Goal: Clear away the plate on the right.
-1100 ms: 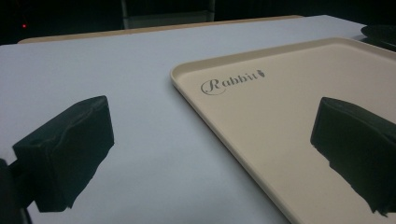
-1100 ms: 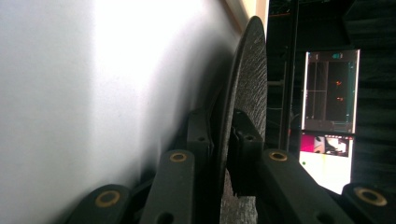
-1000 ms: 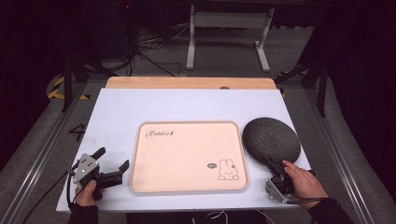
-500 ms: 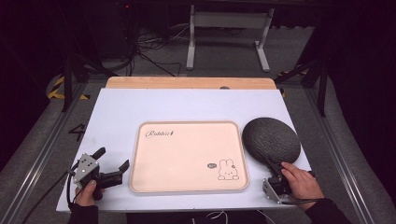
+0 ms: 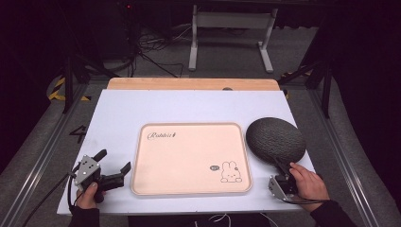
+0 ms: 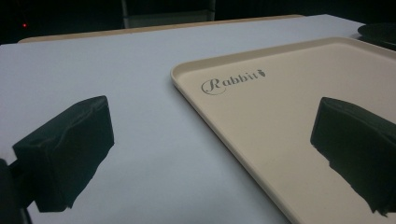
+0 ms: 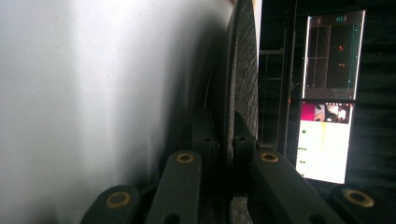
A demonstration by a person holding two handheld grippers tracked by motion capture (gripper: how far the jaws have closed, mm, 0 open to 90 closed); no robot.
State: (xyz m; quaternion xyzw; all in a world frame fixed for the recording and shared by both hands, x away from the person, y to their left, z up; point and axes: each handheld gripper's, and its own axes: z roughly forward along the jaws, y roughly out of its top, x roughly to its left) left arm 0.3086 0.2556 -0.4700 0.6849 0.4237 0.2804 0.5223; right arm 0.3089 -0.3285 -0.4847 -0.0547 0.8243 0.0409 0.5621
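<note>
Tabletop (image 5: 142, 109): pale | your right hand-held gripper (image 5: 283, 174) pinches dark plate (image 5: 275, 140) rim, ready to lift | left hand-held gripper (image 5: 113, 166) spread beside tray (image 5: 189, 189), waiting

The left gripper (image 5: 112, 166) is resting near the table's front left corner, gripped from behind by the left hand (image 5: 88, 195), its jaws standing wide apart with nothing between them. The right gripper (image 5: 282, 171) is lying near the front right corner under the right hand (image 5: 306, 182), jaws having just been closing, clamped on the dark plate (image 5: 275, 140).
</note>
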